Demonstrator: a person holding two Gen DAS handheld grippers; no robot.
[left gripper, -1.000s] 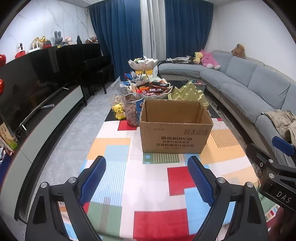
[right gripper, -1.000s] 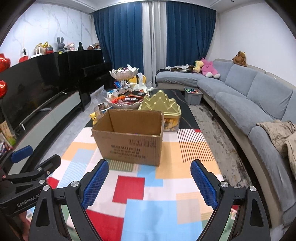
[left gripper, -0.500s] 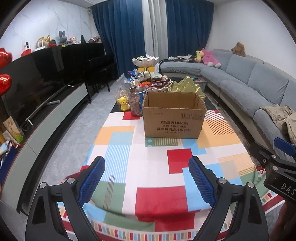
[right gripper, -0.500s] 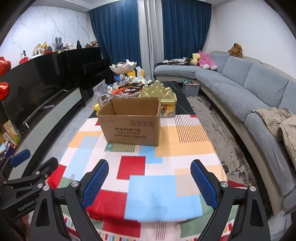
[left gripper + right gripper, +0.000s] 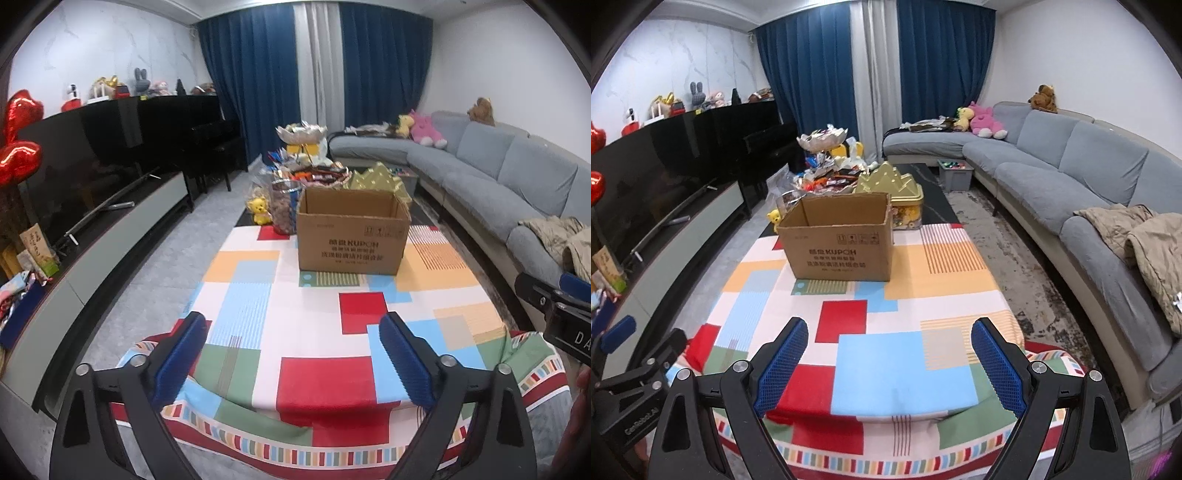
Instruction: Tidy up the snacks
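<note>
An open brown cardboard box (image 5: 352,236) stands on the table's colourful cloth (image 5: 314,332); it also shows in the right wrist view (image 5: 838,240). Behind it lie a heap of snack packets (image 5: 317,175), a clear jar of snacks (image 5: 282,210) and a gold-lidded tin (image 5: 899,192). My left gripper (image 5: 293,356) is open and empty, off the table's near end. My right gripper (image 5: 890,363) is open and empty, level with the left one and to its right.
A grey sofa (image 5: 1071,177) runs along the right. A black TV and low cabinet (image 5: 92,177) line the left wall. A small yellow toy (image 5: 260,210) stands left of the jar. A tiered dish of snacks (image 5: 301,131) stands at the far end.
Both grippers have pulled back from the box and table, so the table's near edge now shows. Both stay open and empty.
</note>
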